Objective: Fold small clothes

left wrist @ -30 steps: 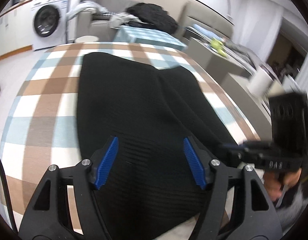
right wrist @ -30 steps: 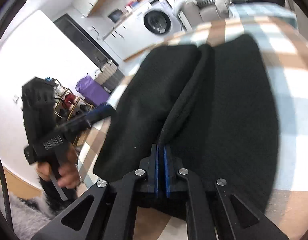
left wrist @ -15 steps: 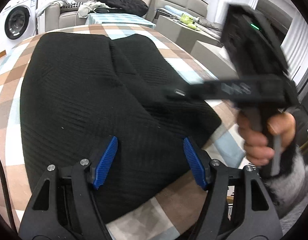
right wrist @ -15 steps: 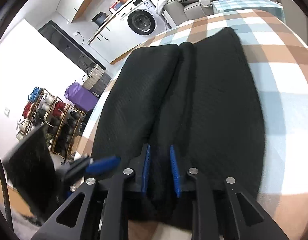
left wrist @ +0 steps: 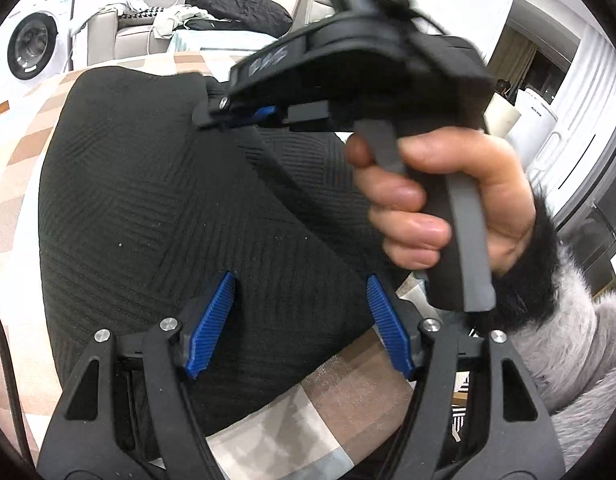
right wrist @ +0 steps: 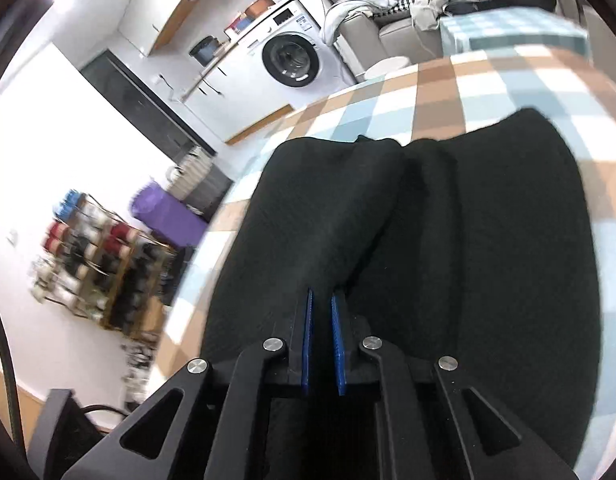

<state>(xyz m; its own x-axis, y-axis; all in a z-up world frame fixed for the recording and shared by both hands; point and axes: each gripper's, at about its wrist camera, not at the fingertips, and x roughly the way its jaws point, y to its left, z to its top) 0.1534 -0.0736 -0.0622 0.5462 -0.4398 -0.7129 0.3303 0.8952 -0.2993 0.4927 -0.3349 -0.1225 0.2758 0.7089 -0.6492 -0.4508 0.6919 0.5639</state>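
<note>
Checked blue-and-tan counter (right wrist: 436, 92) carries the black ribbed knit garment (right wrist: 488, 240). Right gripper (right wrist: 322, 312), jaws just closing, pinches its centre ridge; left gripper (left wrist: 300, 312) gapes empty over the near hem. Likely next: carry the fold across.

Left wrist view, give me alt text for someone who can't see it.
A black knit garment lies on a checked tablecloth, the open left gripper just above its near edge. A hand carries the right gripper across above it.

White washing machine (right wrist: 292, 60) beside grey sofa (right wrist: 392, 28); shoe rack (right wrist: 104, 276) by white wall.
</note>
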